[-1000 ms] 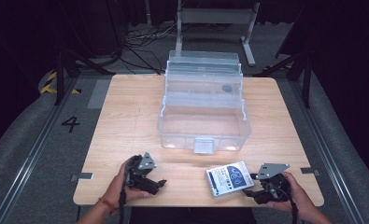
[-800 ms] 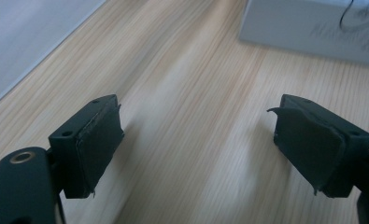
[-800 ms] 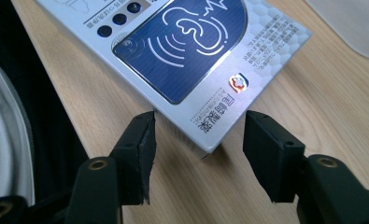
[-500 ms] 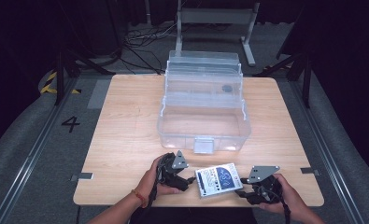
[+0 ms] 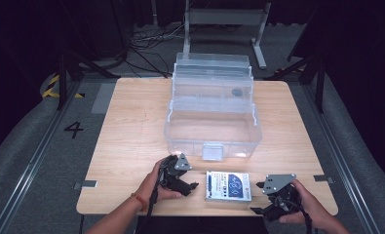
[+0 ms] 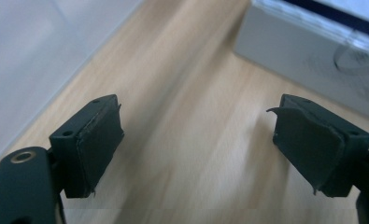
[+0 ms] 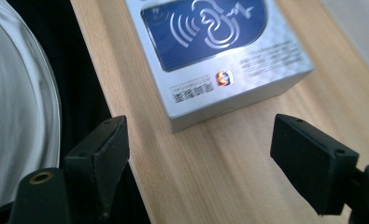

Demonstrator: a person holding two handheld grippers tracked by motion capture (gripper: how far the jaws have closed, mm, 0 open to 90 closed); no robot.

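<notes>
A flat silver box with a blue label lies on the wooden table near its front edge. My left gripper sits just left of it and points at it. Its jaws are open and have just been opening a little, with only bare wood between them. The box's side shows ahead and to the right. My right gripper is off the box's right end. Its jaws have just been opening and stand wide, short of the box's corner, with nothing between them.
A large clear plastic storage box stands open in the middle of the table, its latch close behind the silver box. Its wall is at the left gripper's left. White fabric hangs past the table's front edge. A metal stand is behind the table.
The silver box has shifted left and now lies square to the table edge. The left hand has come right, up to the box. The right gripper has opened and drawn back to the right.
</notes>
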